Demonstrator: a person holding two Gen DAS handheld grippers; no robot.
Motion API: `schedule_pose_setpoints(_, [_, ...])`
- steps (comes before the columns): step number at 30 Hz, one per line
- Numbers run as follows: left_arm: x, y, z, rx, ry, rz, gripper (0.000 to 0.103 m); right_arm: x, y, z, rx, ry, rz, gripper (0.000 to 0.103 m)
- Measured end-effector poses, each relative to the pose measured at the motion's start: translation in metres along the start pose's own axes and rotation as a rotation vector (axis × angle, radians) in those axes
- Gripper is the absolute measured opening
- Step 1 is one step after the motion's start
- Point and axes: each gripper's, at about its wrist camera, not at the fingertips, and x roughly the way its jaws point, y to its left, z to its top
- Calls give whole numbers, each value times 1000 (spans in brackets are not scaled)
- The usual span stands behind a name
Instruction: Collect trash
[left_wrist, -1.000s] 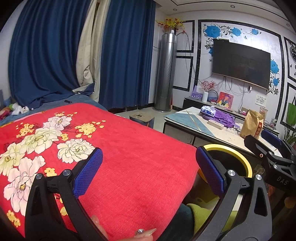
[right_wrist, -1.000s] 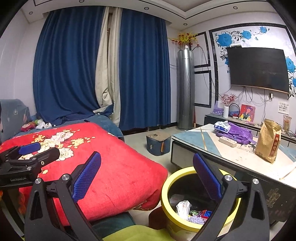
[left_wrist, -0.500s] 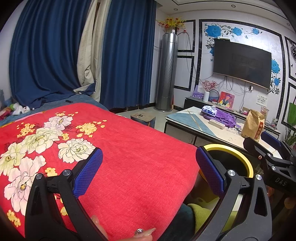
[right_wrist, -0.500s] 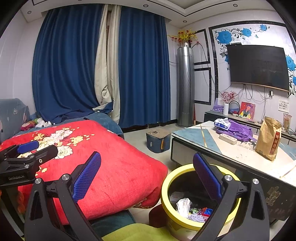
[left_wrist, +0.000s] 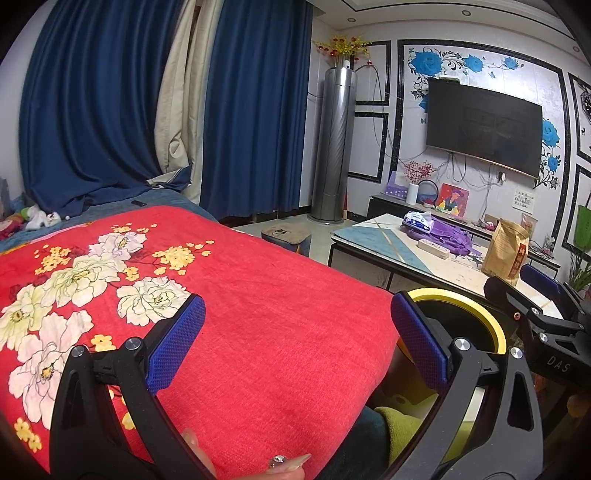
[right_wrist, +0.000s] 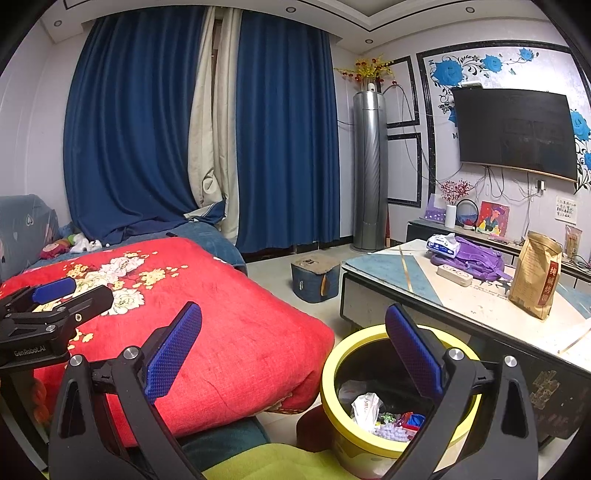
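Two handheld grippers hang with jaws spread wide and empty: the left gripper (left_wrist: 297, 343) over a red floral blanket (left_wrist: 258, 314), the right gripper (right_wrist: 293, 350) above a yellow-rimmed trash bin (right_wrist: 332, 373). Crumpled wrappers (right_wrist: 369, 406) lie inside the bin at 5 o'clock, beside a low coffee table (right_wrist: 480, 306).

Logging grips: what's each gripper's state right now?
Left gripper: open, empty, over the red blanket.
Right gripper: open, empty, by the yellow bin.
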Motion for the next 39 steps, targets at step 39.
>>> schedule_pose_setpoints(39, [-56,220,-1,-428,129,619,92,91,189,27,-95,355,518,97])
